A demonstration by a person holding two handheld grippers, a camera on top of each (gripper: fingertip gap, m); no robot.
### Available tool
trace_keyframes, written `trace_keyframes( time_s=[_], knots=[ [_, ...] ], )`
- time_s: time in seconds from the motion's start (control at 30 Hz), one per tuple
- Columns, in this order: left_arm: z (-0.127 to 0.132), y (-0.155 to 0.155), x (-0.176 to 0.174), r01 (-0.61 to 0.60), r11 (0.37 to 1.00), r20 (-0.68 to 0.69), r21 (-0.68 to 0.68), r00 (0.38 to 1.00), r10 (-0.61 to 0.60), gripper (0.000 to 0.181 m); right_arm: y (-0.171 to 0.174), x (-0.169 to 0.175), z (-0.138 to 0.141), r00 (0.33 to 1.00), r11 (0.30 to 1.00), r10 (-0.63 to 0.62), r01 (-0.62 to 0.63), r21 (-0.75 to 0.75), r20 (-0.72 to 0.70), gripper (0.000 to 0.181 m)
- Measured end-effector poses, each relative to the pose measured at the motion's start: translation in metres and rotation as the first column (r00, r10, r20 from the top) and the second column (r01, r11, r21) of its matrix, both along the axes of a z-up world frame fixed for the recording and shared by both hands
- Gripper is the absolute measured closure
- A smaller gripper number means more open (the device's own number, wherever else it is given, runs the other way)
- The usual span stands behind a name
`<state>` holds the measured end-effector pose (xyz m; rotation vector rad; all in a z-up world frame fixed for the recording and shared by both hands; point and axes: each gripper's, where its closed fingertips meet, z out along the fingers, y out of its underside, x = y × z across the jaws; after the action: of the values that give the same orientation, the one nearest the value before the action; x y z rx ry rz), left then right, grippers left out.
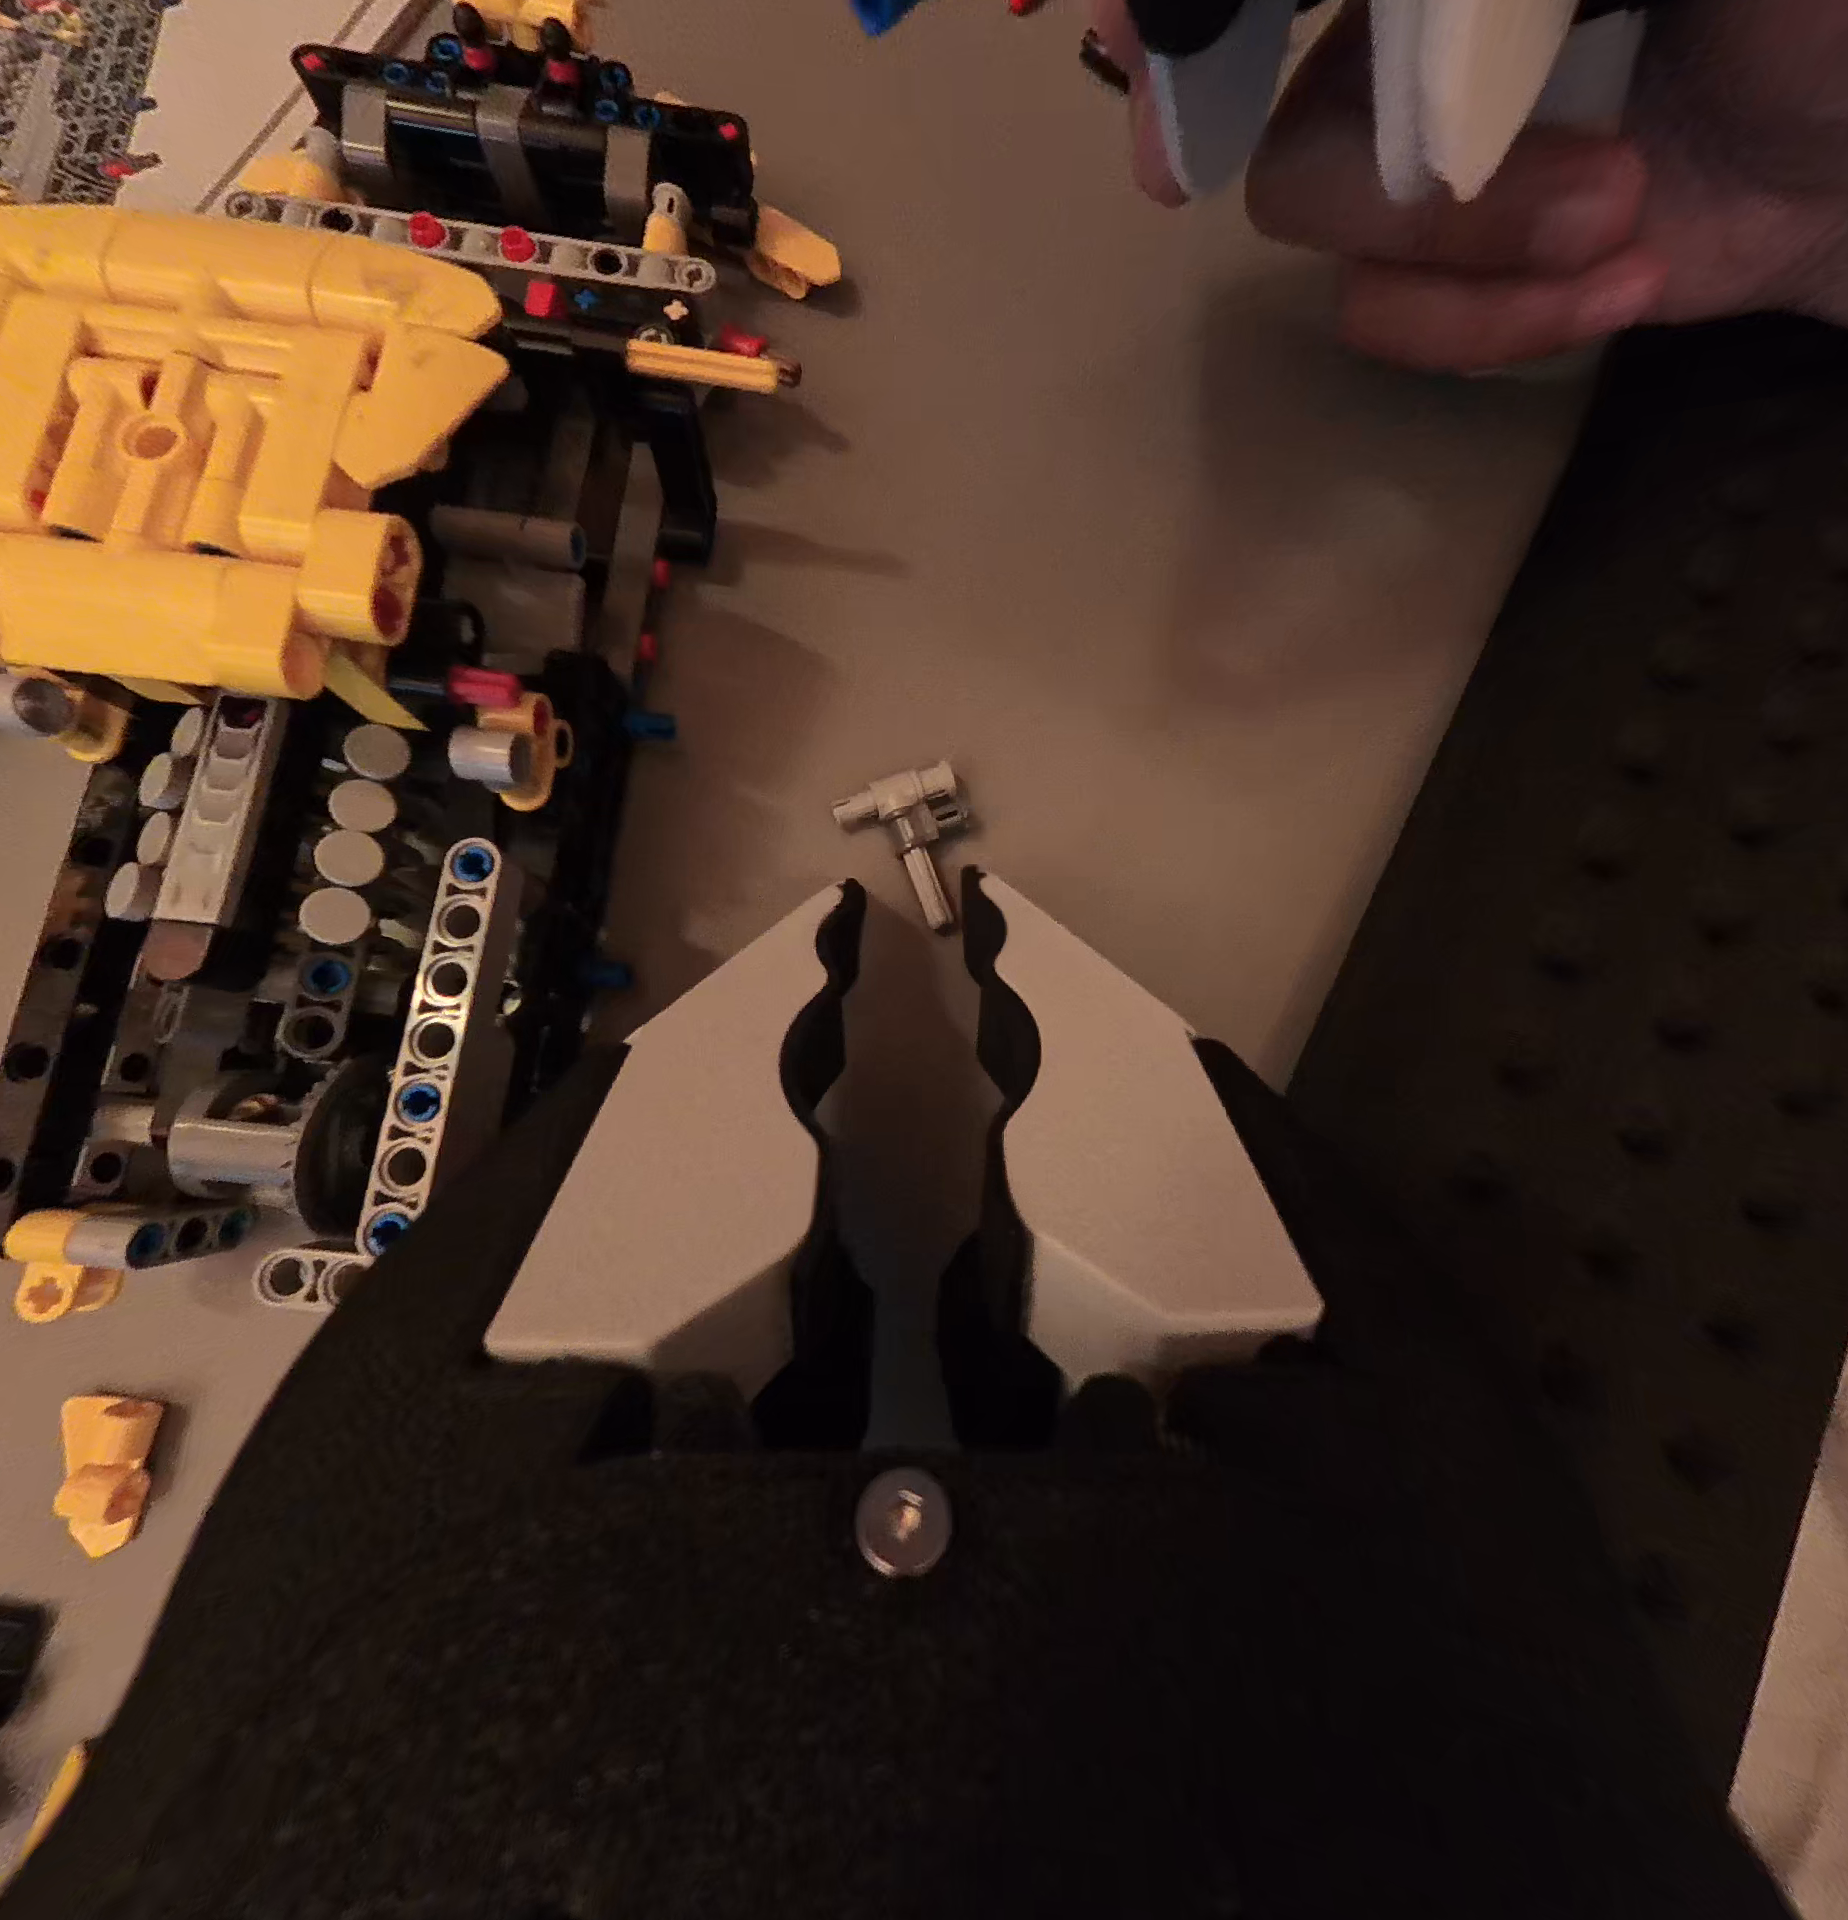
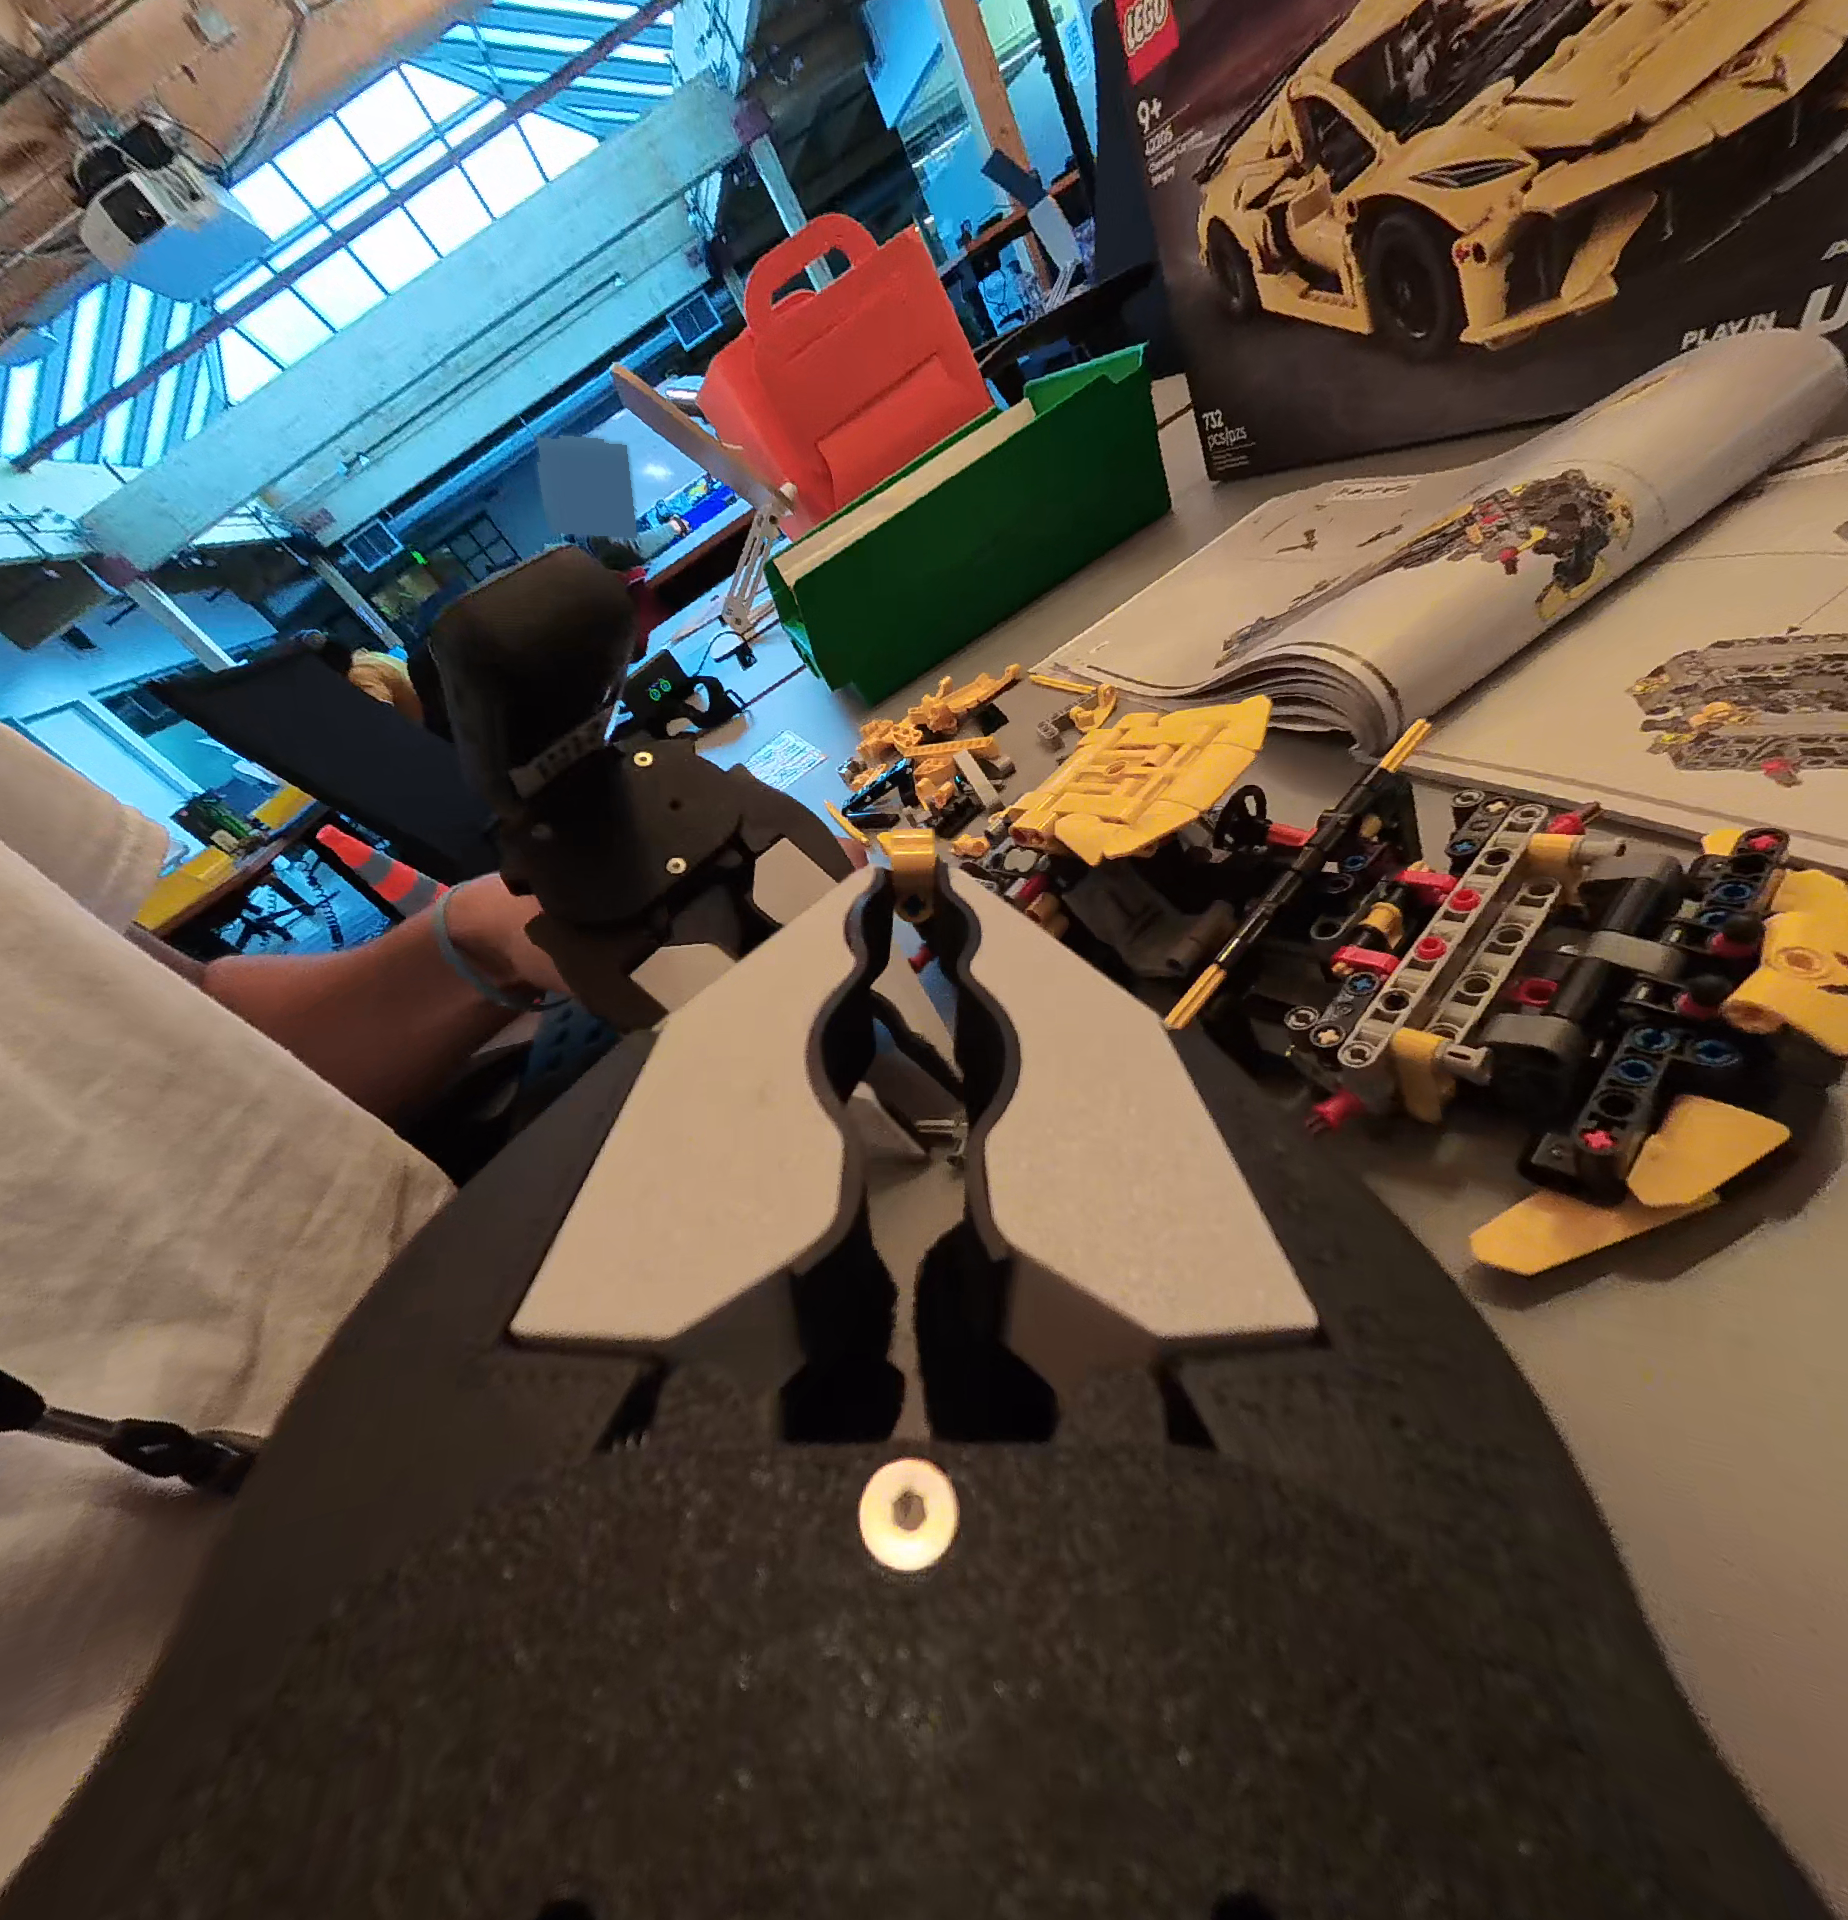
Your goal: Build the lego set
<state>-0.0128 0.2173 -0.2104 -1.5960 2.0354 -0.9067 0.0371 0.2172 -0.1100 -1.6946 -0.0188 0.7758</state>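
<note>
In the left wrist view, a small grey T-shaped connector with a pin (image 1: 904, 831) lies on the tan table. My left gripper (image 1: 912, 888) is open and empty, its tips just short of the connector, with the pin's end between them near the right finger. The half-built black and yellow car (image 1: 307, 644) lies to the left. In the right wrist view, my right gripper (image 2: 915, 883) is shut on a small yellow piece (image 2: 913, 854), held above the table. The car (image 2: 1502, 987) lies to its right, and the left gripper (image 2: 587, 790) shows behind on the left.
The open instruction booklet (image 2: 1471, 582), the set's box (image 2: 1522, 229), a green bin (image 2: 961, 561) and an orange bag (image 2: 858, 353) stand at the back. Loose pieces (image 2: 930, 758) lie beyond the car. A loose yellow piece (image 1: 104, 1475) lies lower left. The table edge (image 1: 1419, 852) runs diagonally on the right. My right fingertips sit around 11 cm from my left ones.
</note>
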Motion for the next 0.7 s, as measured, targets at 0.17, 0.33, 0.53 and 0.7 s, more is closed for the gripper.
trace_keyframes(
  time_s=[0.17,0.33,0.53,0.7],
  knots=[
    [-0.001,0.001,0.003,-0.001,1.0,0.018,0.018,1.0,0.001,0.176,0.0,-0.005,-0.002,1.0,1.0,0.015,-0.014,-0.004,0.022,0.174],
    [-0.001,-0.001,0.005,0.001,0.999,0.031,0.039,1.0,-0.002,0.176,0.0,-0.006,-0.003,1.0,1.0,0.016,-0.016,-0.009,0.025,0.175],
    [0.005,0.0,0.004,0.016,0.998,0.066,0.064,0.998,-0.02,0.176,-0.001,-0.012,-0.007,0.998,0.998,0.056,-0.056,-0.027,0.013,0.175],
    [0.035,0.015,0.001,-0.011,0.999,0.15,-0.044,0.989,0.017,0.177,-0.001,-0.023,-0.011,0.993,0.991,0.122,-0.121,-0.055,0.004,0.174]
  ],
)
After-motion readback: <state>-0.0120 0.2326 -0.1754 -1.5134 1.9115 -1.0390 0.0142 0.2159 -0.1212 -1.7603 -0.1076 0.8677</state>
